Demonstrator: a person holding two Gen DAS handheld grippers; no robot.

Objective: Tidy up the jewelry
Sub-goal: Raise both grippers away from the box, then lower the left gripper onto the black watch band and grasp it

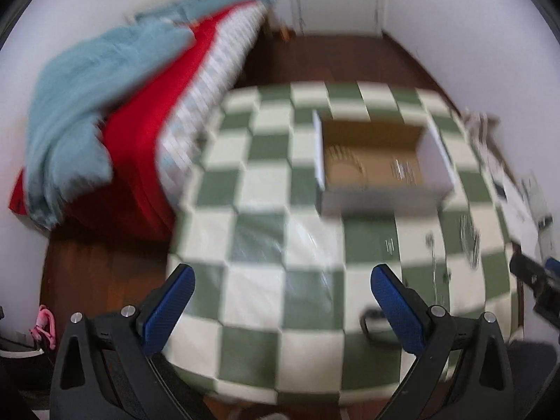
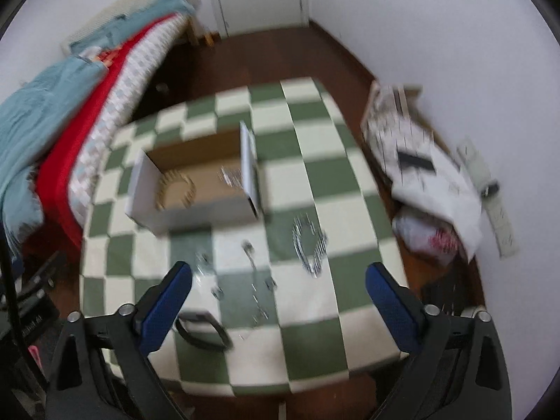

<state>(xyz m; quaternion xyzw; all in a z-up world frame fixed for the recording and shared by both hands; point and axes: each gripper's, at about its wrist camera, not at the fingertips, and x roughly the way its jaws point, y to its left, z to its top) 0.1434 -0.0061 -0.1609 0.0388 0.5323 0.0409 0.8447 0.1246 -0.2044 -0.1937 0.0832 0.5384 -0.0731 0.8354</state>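
Observation:
An open cardboard box [image 1: 371, 164] [image 2: 199, 182] stands on the green-and-white checkered table [image 1: 266, 301] [image 2: 301, 161]. Inside it lie a gold necklace [image 2: 175, 189] and a small silver piece [image 2: 229, 176]. On the table in front of it lie a silver necklace [image 2: 309, 245], a thin chain [image 2: 255, 280], small silver pieces [image 2: 206, 269] and a black bangle [image 2: 203, 332] [image 1: 371, 325]. My left gripper [image 1: 280, 304] is open and empty above the table's near part. My right gripper [image 2: 278, 301] is open and empty above the chain. Both views are blurred.
A bed with red and teal covers [image 1: 105, 112] [image 2: 52, 115] stands left of the table. Papers and a white bag [image 2: 430, 189] lie on the floor to the right, near the wall. Brown wooden floor [image 1: 332, 59] surrounds the table.

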